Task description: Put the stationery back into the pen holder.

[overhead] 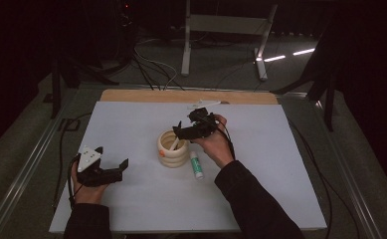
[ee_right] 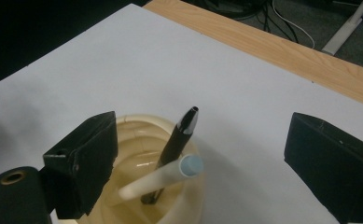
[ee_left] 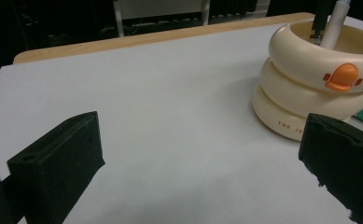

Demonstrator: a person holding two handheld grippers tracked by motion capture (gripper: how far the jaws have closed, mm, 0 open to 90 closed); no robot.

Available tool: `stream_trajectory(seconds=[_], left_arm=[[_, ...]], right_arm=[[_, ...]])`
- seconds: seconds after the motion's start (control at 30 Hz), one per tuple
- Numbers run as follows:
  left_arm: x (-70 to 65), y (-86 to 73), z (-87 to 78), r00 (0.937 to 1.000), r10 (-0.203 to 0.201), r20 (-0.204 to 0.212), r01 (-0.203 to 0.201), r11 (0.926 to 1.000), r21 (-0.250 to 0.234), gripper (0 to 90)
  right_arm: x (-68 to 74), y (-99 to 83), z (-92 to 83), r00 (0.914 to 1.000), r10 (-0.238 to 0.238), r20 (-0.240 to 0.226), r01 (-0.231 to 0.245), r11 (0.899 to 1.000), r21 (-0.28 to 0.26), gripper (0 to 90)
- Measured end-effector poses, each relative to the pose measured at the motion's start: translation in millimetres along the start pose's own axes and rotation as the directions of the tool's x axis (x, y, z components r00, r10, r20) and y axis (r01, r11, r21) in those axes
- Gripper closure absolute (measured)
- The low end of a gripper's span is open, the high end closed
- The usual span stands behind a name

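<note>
A: Pen holder [overhead: 173, 149] sat mid-sheet on the white table cover [overhead: 131, 199]; what was nearest the person?

B: Left gripper [overhead: 112, 158] rested low on the cover, near the front left, jaws spread with nothing between them. In its own view the black blocky fingers [ee_left: 58, 163] showed a matte, slightly rough face.

A: Beyond that?

B: Holder [ee_left: 310, 79]: cream, glossy, three stacked rounded rings, with an orange duck-bill shape and two small dots on the top ring. Red lettering on the bottom ring read "THE J…"; the rest was cut off by the jaw. A green-and-white tube [overhead: 196, 165] lay flat just beside the holder's right side; its print was too small to read.

A: Right claw?

B: Right gripper [overhead: 185, 128] hovered over the holder's mouth, jaws released and wide. Inside leaned a black pen [ee_right: 174, 144] with a silver tip and a white pen [ee_right: 163, 177] with a pale blue end, neither touched by the pads.

A: Farthest?

B: Bare wooden table edge [overhead: 181, 96].
</note>
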State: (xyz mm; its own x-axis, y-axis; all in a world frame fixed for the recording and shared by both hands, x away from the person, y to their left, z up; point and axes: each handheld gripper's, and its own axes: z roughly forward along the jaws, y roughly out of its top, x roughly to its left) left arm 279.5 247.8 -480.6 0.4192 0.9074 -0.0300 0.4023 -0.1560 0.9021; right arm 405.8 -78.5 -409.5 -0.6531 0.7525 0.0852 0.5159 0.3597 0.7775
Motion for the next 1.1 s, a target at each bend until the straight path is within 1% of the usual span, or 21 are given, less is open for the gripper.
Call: stream_trajectory(seconds=[0.17,0.2,0.33,0.57,0.67,0.77,0.8,0.87,0.97,1.0,1.1], left_arm=[[0.2,-0.1,0.0,1.0,-0.001,0.001,0.001,1.0,0.0,0.1],[0.1,-0.2,0.1,1.0,0.0,0.0,0.0,1.0,0.001,0.1],[-0.1,-0.1,0.2,1.0,-0.001,0.001,0.001,1.0,0.001,0.1],[0.1,-0.4,0.3,1.0,-0.001,-0.001,0.001,1.0,0.001,0.1],[0.3,-0.4,0.1,1.0,0.0,-0.002,0.0,1.0,0.002,0.1],[0.2,-0.6,0.4,1.0,-0.001,-0.001,0.001,1.0,0.002,0.1],[0.0,-0.5,0.5,1.0,-0.001,-0.001,0.001,1.0,0.002,0.1],[0.1,-0.5,0.5,1.0,-0.001,-0.002,0.001,1.0,0.002,0.1],[0.3,-0.7,0.6,1.0,-0.003,-0.001,0.003,1.0,0.003,0.1],[0.2,-0.7,0.6,1.0,-0.002,-0.002,0.002,1.0,0.004,0.1],[-0.1,-0.7,0.7,1.0,-0.002,-0.001,0.002,1.0,0.003,0.1]], right_arm=[[-2.7,-1.3,-1.0,1.0,0.001,0.0,-0.001,1.0,0.014,9.1],[-4.5,-2.3,-1.4,1.0,0.003,-0.004,-0.003,1.0,0.028,8.7],[-7.4,-4.8,-1.5,1.0,-0.001,-0.004,0.001,0.999,0.051,8.1],[-10.2,-8.0,-4.7,0.9998,-0.018,0.011,0.017,0.997,0.069,8.1],[-11.6,-11.0,-6.5,0.9995,-0.026,0.016,0.024,0.996,0.088,8.1],[-12.7,-13.2,-7.1,0.9997,-0.022,0.008,0.021,0.995,0.1,8.1],[-13.3,-16.0,-6.6,0.9998,-0.018,0.0,0.018,0.993,0.12,7.7],[-13.7,-19.2,-5.8,0.9998,-0.022,0.001,0.021,0.99,0.141,7.6],[-14.6,-22.8,-4.8,0.9998,-0.022,0.001,0.022,0.987,0.157,7.6],[-15.4,-26.3,-3.6,0.9997,-0.024,0.005,0.023,0.985,0.173,7.6],[-16.4,-32.5,-1.4,0.9996,-0.027,0.009,0.025,0.98,0.196,8.0]])
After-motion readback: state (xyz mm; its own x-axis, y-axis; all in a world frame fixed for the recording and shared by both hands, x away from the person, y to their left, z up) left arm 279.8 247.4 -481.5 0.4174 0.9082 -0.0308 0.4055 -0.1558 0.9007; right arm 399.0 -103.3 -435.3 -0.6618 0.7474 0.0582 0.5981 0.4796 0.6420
